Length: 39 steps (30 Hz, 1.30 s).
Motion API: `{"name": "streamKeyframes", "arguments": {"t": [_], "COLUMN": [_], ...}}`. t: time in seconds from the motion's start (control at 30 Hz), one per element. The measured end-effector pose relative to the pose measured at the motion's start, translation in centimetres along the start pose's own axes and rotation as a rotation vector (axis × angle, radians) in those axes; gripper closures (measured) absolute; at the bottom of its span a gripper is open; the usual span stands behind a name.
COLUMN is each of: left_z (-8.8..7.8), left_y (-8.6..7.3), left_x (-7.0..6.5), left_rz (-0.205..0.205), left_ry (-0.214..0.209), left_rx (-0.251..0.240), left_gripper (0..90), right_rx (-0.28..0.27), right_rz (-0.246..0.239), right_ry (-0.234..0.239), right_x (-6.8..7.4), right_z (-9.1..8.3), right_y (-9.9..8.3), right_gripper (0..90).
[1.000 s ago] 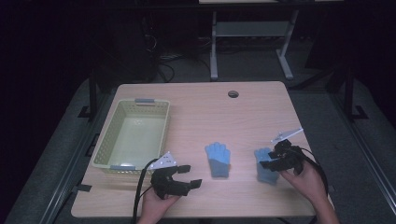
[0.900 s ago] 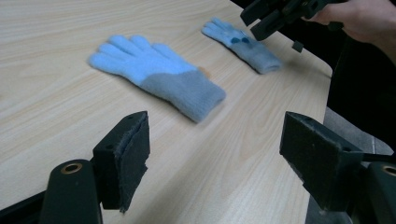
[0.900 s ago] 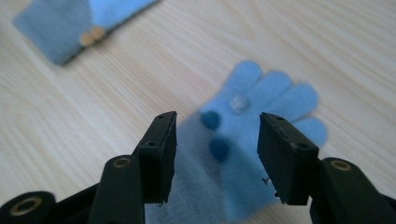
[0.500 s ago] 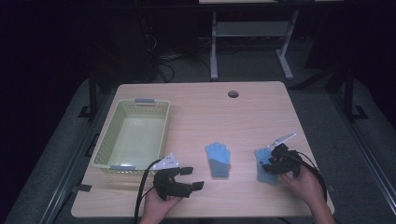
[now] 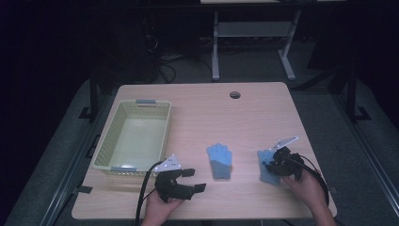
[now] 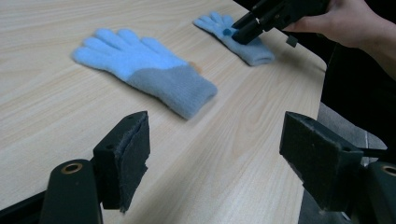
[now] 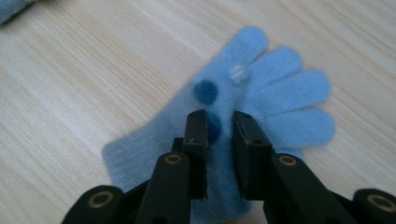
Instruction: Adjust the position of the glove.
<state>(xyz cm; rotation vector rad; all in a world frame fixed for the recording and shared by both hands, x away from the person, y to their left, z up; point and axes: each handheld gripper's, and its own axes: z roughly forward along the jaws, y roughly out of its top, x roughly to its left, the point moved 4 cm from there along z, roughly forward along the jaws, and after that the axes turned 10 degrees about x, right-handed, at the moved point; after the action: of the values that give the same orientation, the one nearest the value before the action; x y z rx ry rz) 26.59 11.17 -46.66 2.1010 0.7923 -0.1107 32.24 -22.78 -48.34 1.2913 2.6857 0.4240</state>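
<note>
Pale wood table (image 5: 202, 108) carries two blue gloves. At the near right, the right gripper (image 7: 219, 122), angled down from the hand, has just been closing and pinches the right glove (image 7: 261, 93); the left gripper (image 5: 190, 181) rests level near the basket (image 5: 106, 146), jaws wide apart.

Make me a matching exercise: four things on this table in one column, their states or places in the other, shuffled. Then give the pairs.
1. left tool
2. right tool
3. dotted glove
4. basket

A. pinched at the palm, flat on the table
B. jaws wide apart, nothing between them
C. at the table's left side, nothing inside
D. jaws just closed in on blue fabric

Pairs: 1-B, 2-D, 3-A, 4-C
</note>
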Motion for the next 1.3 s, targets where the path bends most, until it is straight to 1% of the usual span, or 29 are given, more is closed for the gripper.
{"name": "streamKeyframes", "arguments": {"t": [0.1,0.17,0.2,0.23,0.33,0.43,0.5,0.63,0.67,0.7,0.73,0.77,0.97,1.1,1.3], "left_z": [0.0,0.0,-0.1,-0.1,-0.2,-0.1,-0.2,-0.3,-0.4,-0.4,-0.4,-0.4,-0.5,-0.5,-0.7], "left_y": [0.0,0.0,0.0,0.0,0.1,0.1,0.1,0.1,0.2,0.2,0.2,0.2,0.2,0.2,0.2], "left_x": [0.0,-0.1,-0.1,-0.1,-0.1,-0.1,-0.1,-0.1,0.0,0.0,0.1,0.0,0.0,0.0,0.1], "left_rz": [0.003,0.001,0.003,0.003,0.010,0.015,0.014,0.008,0.008,0.008,0.010,0.003,-0.005,-0.007,-0.009], "left_ry": [-0.001,-0.001,0.000,0.002,0.004,0.006,0.005,0.008,0.010,0.010,0.011,0.010,0.012,0.013,0.012], "left_rx": [0.005,0.000,-0.001,-0.001,-0.003,0.000,0.001,-0.008,-0.010,-0.010,-0.011,-0.016,-0.022,-0.026,-0.028], "left_gripper": [24.1,24.1,24.1,24.1,24.1,24.2,24.1,24.1,24.1,24.1,24.2,24.1,24.1,24.1,24.1], "right_rx": [0.001,0.003,0.000,-0.009,-0.008,-0.012,-0.022,-0.042,-0.056,-0.056,-0.062,-0.066,-0.086,-0.088,-0.086], "right_rz": [-0.001,0.009,0.015,0.010,0.027,0.028,0.022,0.023,0.025,0.025,0.015,0.016,-0.005,-0.029,-0.063], "right_ry": [0.000,0.005,0.009,0.008,0.027,0.033,0.026,0.030,0.038,0.038,0.032,0.031,0.031,0.025,0.034], "right_x": [0.0,0.0,0.0,-0.1,0.0,0.1,0.1,0.2,0.4,0.4,0.5,0.6,1.0,1.5,2.1], "right_z": [0.0,-0.1,-0.1,0.0,-0.2,-0.5,-0.7,-1.2,-1.6,-1.6,-2.0,-2.1,-3.2,-3.8,-4.4], "right_y": [0.0,-0.1,-0.1,-0.1,-0.3,-0.4,-0.4,-0.3,-0.2,-0.2,-0.1,0.0,0.6,1.3,2.5], "right_gripper": [79.1,80.7,81.1,81.4,81.8,82.2,82.3,82.3,82.4,82.4,82.4,82.4,82.4,82.4,82.4]}}
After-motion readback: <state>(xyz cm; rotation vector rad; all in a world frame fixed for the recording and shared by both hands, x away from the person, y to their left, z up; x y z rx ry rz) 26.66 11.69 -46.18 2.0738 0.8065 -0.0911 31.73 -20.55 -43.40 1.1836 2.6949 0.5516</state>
